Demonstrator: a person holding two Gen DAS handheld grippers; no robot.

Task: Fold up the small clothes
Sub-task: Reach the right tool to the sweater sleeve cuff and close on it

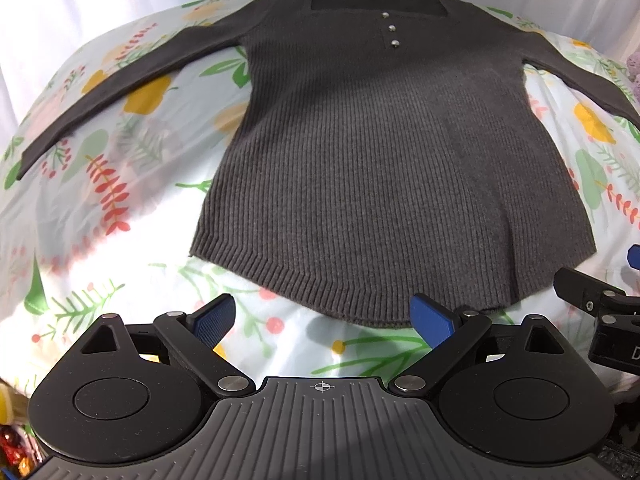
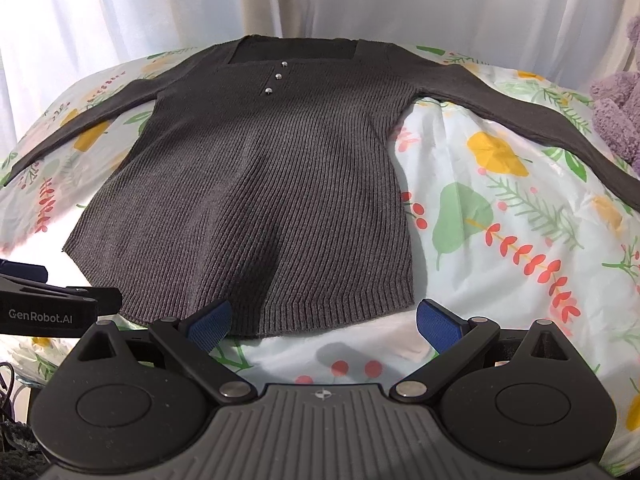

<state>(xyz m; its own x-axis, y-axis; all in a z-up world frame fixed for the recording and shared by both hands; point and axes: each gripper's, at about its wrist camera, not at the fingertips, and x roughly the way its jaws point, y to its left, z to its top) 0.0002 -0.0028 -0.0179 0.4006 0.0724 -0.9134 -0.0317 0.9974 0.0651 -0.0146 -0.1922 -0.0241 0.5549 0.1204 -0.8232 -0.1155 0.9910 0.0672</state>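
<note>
A dark grey ribbed long-sleeve sweater (image 1: pixel 360 152) lies flat and face up on the floral sheet, sleeves spread to both sides, three metal buttons (image 1: pixel 391 29) below its square neckline. It also shows in the right wrist view (image 2: pixel 256 200). My left gripper (image 1: pixel 322 320) is open and empty just in front of the hem. My right gripper (image 2: pixel 326 322) is open and empty at the hem's right part. The right gripper's body shows at the left wrist view's right edge (image 1: pixel 600 312). The left gripper's body shows at the right wrist view's left edge (image 2: pixel 48 304).
A floral bedsheet (image 2: pixel 500 208) covers the surface. A purple fuzzy item (image 2: pixel 616 116) lies at the far right by the sleeve end. White curtains (image 2: pixel 320 0) hang behind.
</note>
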